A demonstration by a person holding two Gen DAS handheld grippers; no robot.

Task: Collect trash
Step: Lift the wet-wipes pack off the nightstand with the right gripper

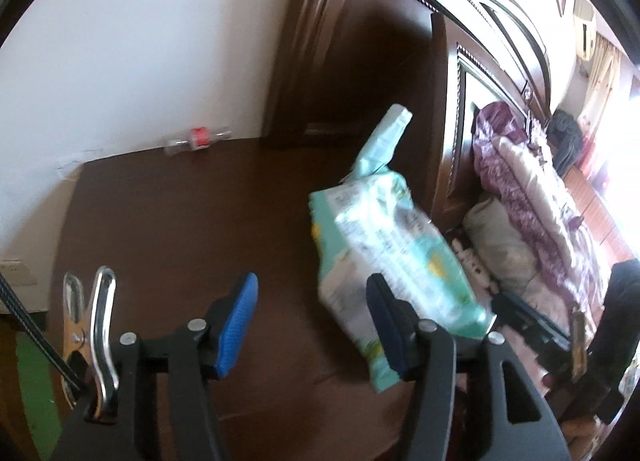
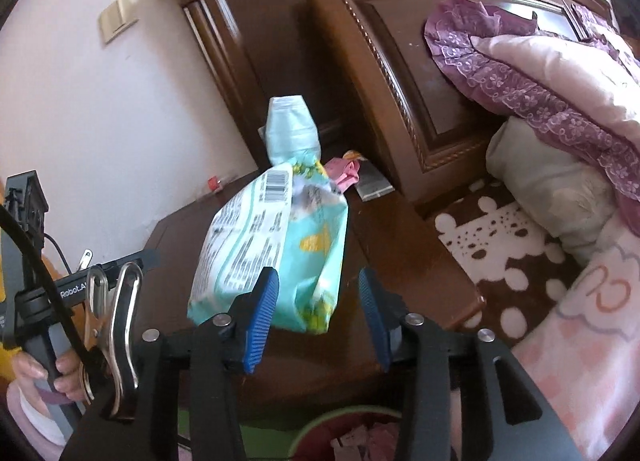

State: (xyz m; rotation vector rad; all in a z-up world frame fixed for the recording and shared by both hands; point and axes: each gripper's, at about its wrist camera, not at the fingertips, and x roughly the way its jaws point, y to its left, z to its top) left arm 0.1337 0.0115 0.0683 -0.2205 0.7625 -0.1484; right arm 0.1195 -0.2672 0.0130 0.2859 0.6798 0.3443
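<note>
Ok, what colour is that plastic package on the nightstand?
Mint green package with yellow spots; right wrist view.

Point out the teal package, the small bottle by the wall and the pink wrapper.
teal package (image 2: 312,245), right wrist view, its teal side panel.
small bottle (image 1: 198,138), left wrist view, its red label.
pink wrapper (image 2: 345,173), right wrist view, its crumpled pink middle.

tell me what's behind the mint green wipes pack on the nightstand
In the right wrist view, behind the mint green wipes pack lie a crumpled pink wrapper and a flat grey packet on the dark wood nightstand. Anything directly behind the pack is hidden.
</note>
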